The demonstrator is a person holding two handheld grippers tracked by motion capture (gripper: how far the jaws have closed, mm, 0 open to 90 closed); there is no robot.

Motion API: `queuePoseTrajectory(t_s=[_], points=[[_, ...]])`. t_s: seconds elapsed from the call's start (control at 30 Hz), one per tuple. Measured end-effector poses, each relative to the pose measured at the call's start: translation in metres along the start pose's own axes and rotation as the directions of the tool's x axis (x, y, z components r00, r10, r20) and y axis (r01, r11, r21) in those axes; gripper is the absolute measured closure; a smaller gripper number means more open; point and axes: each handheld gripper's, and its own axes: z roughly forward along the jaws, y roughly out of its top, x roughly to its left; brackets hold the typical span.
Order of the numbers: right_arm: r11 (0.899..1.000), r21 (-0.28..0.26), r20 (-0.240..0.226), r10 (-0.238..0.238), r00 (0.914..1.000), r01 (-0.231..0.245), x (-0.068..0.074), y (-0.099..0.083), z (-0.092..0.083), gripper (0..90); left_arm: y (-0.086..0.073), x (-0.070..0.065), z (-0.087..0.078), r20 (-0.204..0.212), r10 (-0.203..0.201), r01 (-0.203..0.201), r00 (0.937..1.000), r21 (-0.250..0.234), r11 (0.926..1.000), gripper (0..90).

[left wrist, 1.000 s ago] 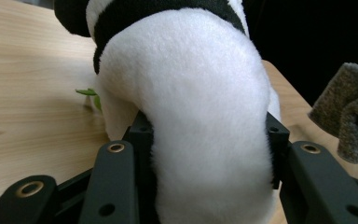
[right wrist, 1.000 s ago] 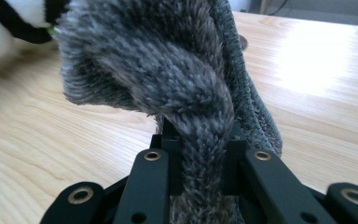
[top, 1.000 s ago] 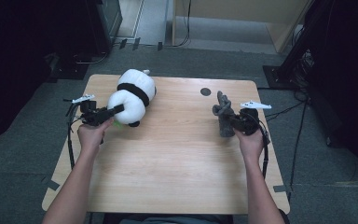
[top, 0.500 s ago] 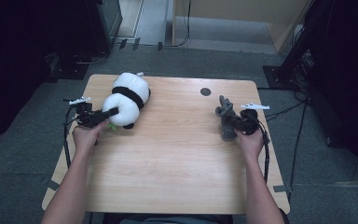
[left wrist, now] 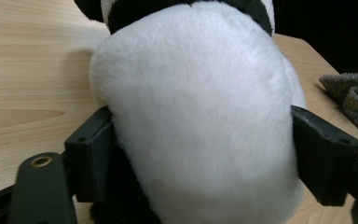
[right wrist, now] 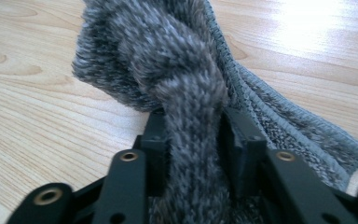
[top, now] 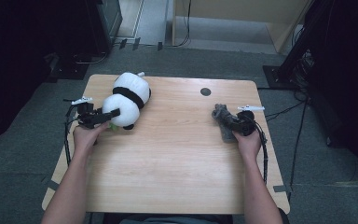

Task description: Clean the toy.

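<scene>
A black-and-white plush panda [top: 127, 99] lies on the left part of the wooden table [top: 172, 158]. My left gripper [top: 113, 113] is shut on its white rounded end; in the left gripper view the panda [left wrist: 200, 116] bulges between the two black jaws, which press its sides. At the right, a grey fuzzy cloth [top: 223, 120] lies bunched on the table. My right gripper [top: 229, 122] is shut on it; the right gripper view has a thick fold of the cloth [right wrist: 186, 93] pinched between the jaws.
A small dark round spot [top: 205, 91] marks the table near its far edge. Cables trail from both grippers. Dark equipment and stands surround the table on a grey floor [top: 23, 140]. The table's middle and near part is bare wood.
My left gripper has drawn the panda left and toward the near edge. The right gripper and cloth have shifted slightly nearer.
</scene>
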Motion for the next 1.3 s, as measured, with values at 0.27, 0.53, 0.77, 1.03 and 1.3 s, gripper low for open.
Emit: queuePoseTrajectory(t_s=[0.27, 0.53, 0.77, 1.03, 1.3], points=[[1.000, -0.011, -0.017, 0.018, 0.9997, -0.018, -0.003, 0.001, -0.003, 49.9, 0.003, -0.004, -0.002, -0.029, 0.041, -0.040, 0.9987, 0.014, 0.9991, 13.8], [1.000, -0.026, -0.021, -0.008, 0.9997, 0.007, 0.003, 0.004, -0.010, 45.6, 0.007, -0.010, -0.004, -0.036, 0.082, -0.079, 0.9960, 0.061, 0.9950, 8.7], [0.999, -0.048, -0.029, -0.015, 0.9995, 0.014, 0.008, 0.006, -0.022, 44.5, 0.012, -0.021, -0.014, -0.036, 0.120, -0.119, 0.9921, 0.031, 0.9924, 0.0], [0.997, -0.061, -0.032, -0.037, 0.9988, 0.035, 0.017, 0.007, -0.033, 44.2, 0.017, -0.034, -0.024, -0.036, 0.154, -0.153, 0.9875, 0.015, 0.9880, 0.5], [0.996, -0.064, -0.047, -0.064, 0.9968, 0.061, 0.033, 0.004, -0.046, 43.3, 0.020, -0.051, -0.034, -0.009, 0.193, -0.193, 0.9811, 0.016, 0.9810, 3.4]])
